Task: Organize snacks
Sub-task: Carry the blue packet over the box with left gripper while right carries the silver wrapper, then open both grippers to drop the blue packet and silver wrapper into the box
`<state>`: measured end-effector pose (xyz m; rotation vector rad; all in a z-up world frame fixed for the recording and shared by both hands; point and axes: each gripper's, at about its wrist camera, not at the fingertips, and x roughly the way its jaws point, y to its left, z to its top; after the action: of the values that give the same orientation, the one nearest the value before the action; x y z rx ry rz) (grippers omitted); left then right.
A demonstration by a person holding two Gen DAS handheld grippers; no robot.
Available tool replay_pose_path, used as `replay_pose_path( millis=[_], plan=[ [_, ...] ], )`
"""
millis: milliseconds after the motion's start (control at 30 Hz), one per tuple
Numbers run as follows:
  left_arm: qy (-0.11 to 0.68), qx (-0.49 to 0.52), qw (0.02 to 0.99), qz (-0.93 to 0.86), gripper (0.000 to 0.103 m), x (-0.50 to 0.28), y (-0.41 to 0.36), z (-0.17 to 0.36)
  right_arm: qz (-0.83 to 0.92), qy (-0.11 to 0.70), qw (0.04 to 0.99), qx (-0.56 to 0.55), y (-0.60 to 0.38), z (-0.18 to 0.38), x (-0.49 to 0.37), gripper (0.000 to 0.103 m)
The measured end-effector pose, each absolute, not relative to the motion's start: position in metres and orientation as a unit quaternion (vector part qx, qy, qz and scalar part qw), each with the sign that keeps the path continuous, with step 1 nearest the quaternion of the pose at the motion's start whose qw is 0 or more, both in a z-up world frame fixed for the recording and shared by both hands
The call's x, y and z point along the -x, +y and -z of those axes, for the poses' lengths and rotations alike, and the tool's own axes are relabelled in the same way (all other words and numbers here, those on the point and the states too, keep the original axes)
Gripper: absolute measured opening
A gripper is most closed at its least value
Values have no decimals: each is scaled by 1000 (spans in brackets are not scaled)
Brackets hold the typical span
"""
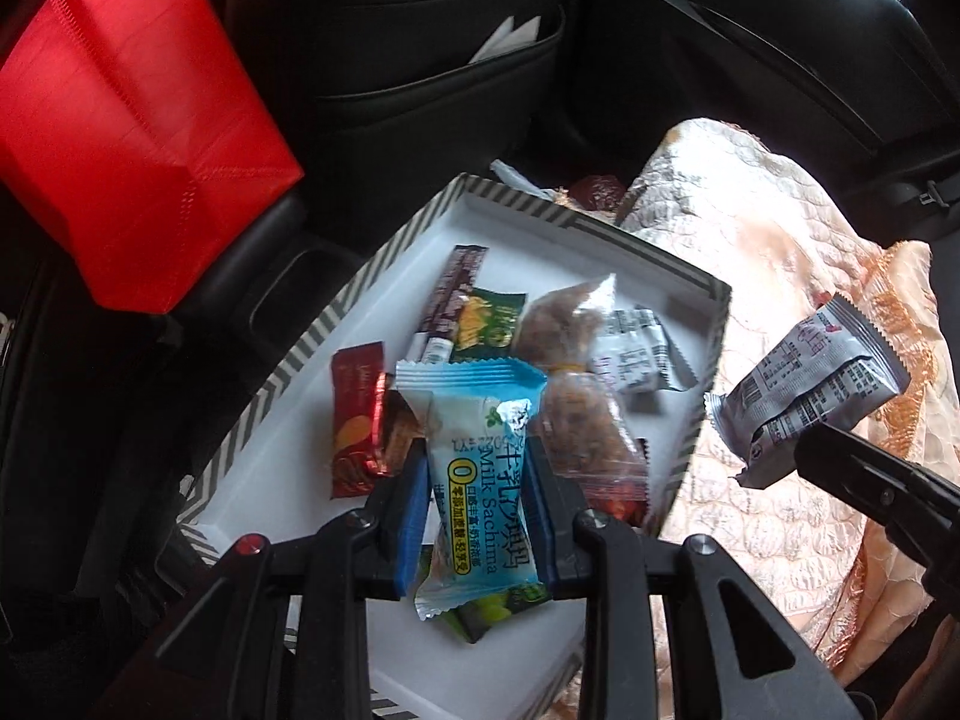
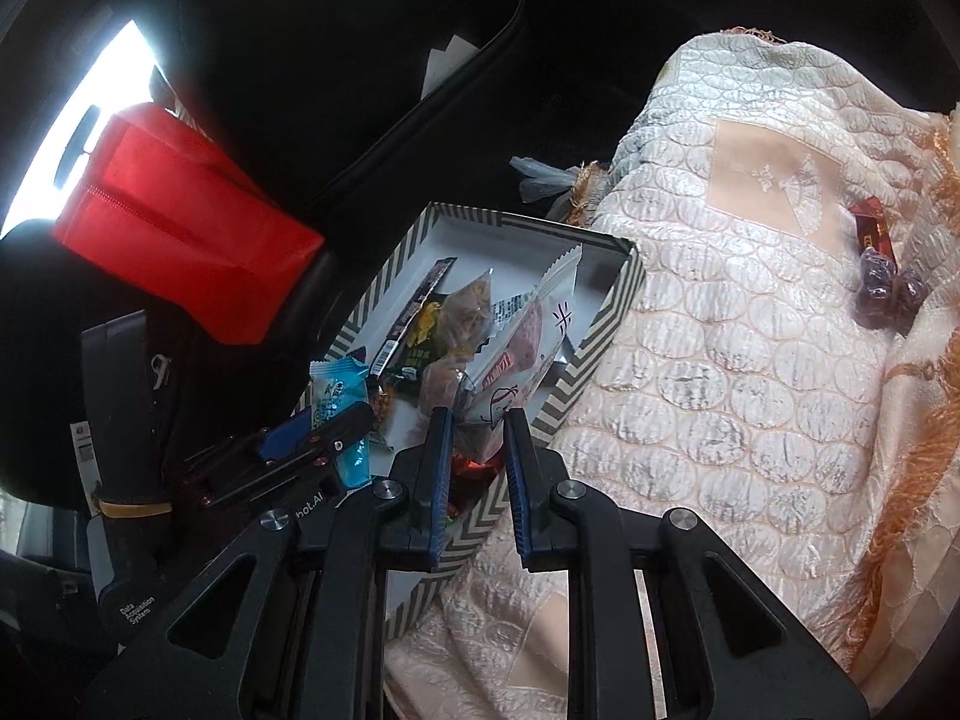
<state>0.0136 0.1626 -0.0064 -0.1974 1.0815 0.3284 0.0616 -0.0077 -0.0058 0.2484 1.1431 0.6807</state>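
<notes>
- Left wrist view: my left gripper point(image 1: 477, 492) is clamping a blue Milk Sachima packet point(image 1: 474, 480) between its blue pads, holding it above the striped box point(image 1: 288, 372).
- I am seeing the box sitting on a quilted cream blanket point(image 1: 780, 276), its right rim touching the fabric, with a red bag point(image 1: 132, 138) beyond its left side.
- Inside the box, a red wrapper point(image 1: 355, 414) is lying near the left wall, a brown stick packet point(image 1: 456, 288) toward the far corner, and clear bags of brown snacks point(image 1: 570, 336) in the middle.
- Right wrist view: my right gripper point(image 2: 477, 462) is pinching a white packet point(image 2: 528, 354) by its lower end, over the box's right edge.
- Dark wrapped sweets point(image 2: 888, 294) are resting on the blanket, well apart from the box.
</notes>
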Motion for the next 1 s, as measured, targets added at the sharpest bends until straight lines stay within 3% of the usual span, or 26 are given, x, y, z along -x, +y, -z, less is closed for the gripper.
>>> replay_pose_path(
  millis=[1000],
  plan=[
    [531, 125, 812, -206, 32, -2, 218, 37, -384, 576, 714, -102, 98, 58, -68, 16]
  ],
)
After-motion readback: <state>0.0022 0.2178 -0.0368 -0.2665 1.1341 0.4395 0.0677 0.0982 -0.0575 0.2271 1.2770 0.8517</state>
